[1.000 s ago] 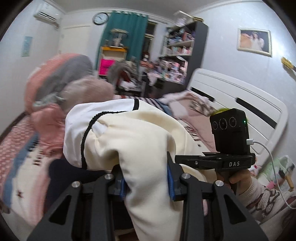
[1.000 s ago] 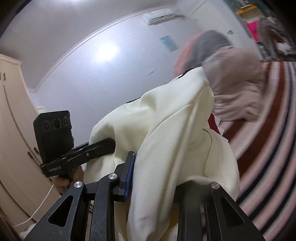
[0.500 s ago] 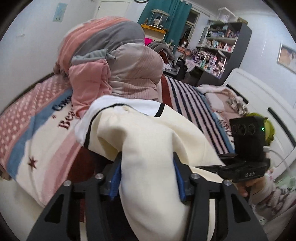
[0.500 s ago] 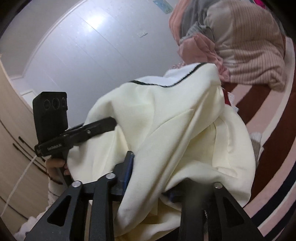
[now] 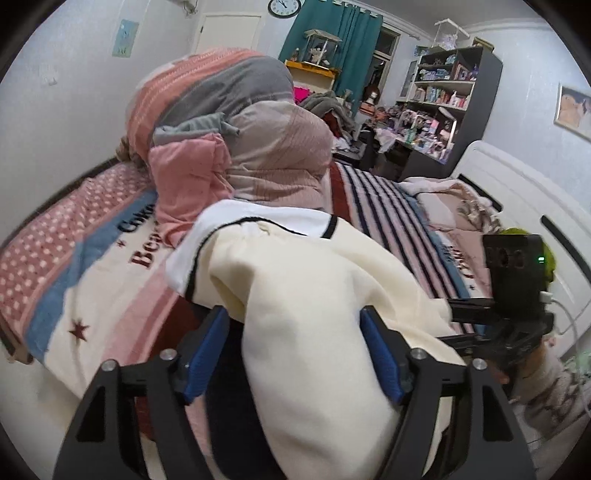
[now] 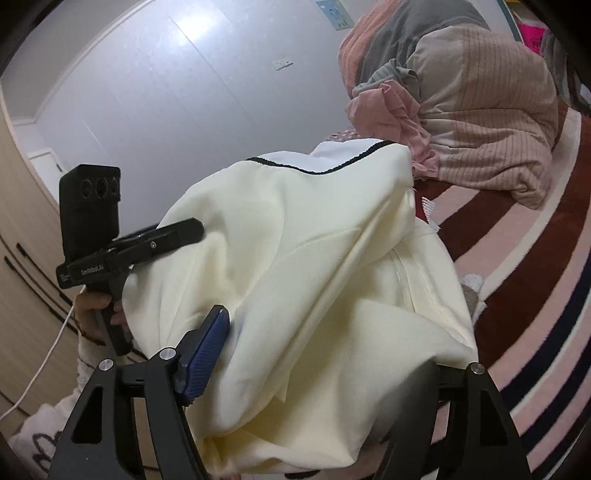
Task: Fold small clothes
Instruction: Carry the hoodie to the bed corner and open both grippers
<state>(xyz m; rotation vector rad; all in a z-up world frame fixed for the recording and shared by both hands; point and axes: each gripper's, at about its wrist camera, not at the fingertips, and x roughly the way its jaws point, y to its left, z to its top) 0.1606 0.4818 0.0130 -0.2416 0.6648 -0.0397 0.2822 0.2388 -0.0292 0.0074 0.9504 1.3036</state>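
Cream fabric fills the foreground in both wrist views: small cream garment (image 5: 314,295) w/ black piping and a white panel at its far edge, bunched in a heap on the bed (image 5: 88,295).

Left gripper (image 5: 295,354): jaws spread, have just been opening. Blue pads (image 5: 207,354) stand either side of a hanging fold of the garment; left pad clear of the cloth, right pad at its edge, no pinch visible. Dark fabric shows underneath the cream fold, between the jaws.

Right gripper (image 6: 325,354): jaws also spread, just been opening. Left blue pad visible beside the cloth; right pad hidden under draped cream fabric, so contact on that side can't be told. Garment (image 6: 314,258) lies over and between the jaws.

Each gripper shows in the other's view: right one at mid-right of left view, w/ a hand in a patterned sleeve (image 5: 546,391) below it; left one at mid-left of right view, hand (image 6: 92,310) on its handle, white cable trailing down.

Beyond garment: striped bedspread, pink/white/dark red, w/ stars and lettering. Further back, pile of bedding (image 5: 229,140), pink, grey, beige. White headboard (image 5: 517,199) at right.

Far end of room: teal curtain (image 5: 332,44), wall clock (image 5: 283,6), dark shelf unit (image 5: 454,96) crowded w/ small items.
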